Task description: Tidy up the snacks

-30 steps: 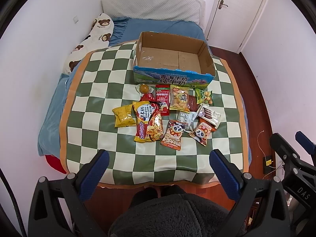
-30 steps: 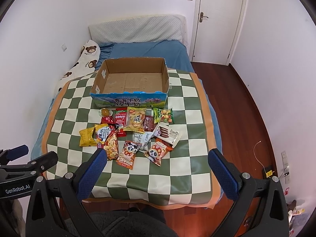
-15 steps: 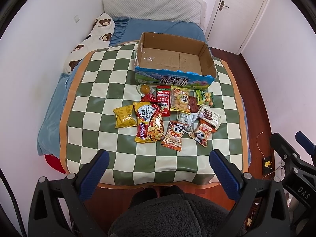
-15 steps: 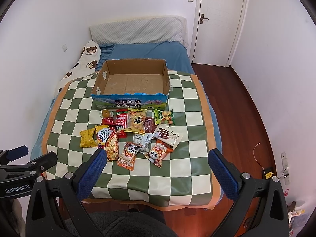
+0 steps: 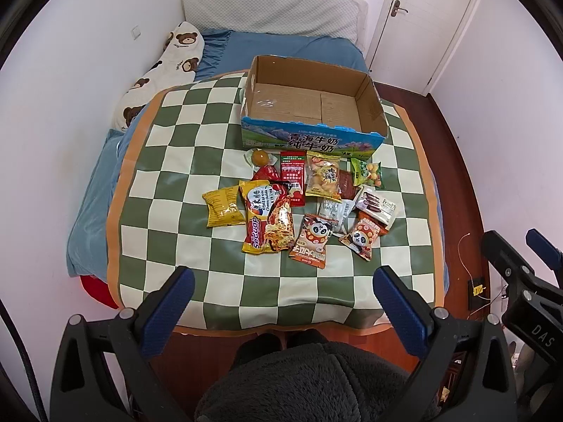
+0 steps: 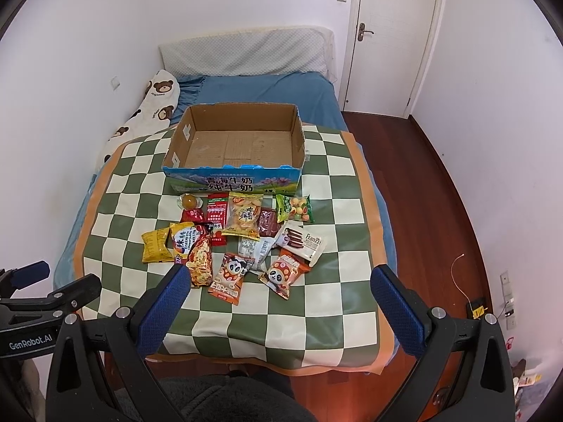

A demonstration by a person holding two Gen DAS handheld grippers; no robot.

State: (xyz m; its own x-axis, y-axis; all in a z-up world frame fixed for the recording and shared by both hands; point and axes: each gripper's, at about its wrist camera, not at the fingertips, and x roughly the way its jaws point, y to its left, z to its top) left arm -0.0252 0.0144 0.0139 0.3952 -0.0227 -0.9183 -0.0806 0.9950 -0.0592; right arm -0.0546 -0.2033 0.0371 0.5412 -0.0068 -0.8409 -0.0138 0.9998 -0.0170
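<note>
An empty cardboard box (image 5: pixel 309 105) (image 6: pixel 239 144) with a blue printed front stands at the far side of a green-and-cream checked cloth (image 5: pixel 169 190) (image 6: pixel 337 211). Just in front of it lies a cluster of snack packets: a yellow bag (image 5: pixel 223 207) (image 6: pixel 155 246), a red-and-yellow noodle pack (image 5: pixel 267 221), two panda packets (image 5: pixel 311 241) (image 6: pixel 285 272), a Franzzi biscuit pack (image 6: pixel 299 242), a green packet (image 5: pixel 366 172). My left gripper (image 5: pixel 279 288) and right gripper (image 6: pixel 278 288) hang high above the cloth's near edge, both open and holding nothing.
The cloth covers a blue bed with a bear-print pillow (image 5: pixel 162 66) at the left wall. Dark wooden floor (image 6: pixel 440 211) and a white door (image 6: pixel 390 35) lie to the right. A person's dark fleece clothing (image 5: pixel 316 383) fills the bottom. A wall socket with cables (image 6: pixel 478 306) sits low right.
Both views have tipped up slightly, so the box and snacks sit a little lower in frame. Nothing on the cloth has moved, and both grippers stay open.
</note>
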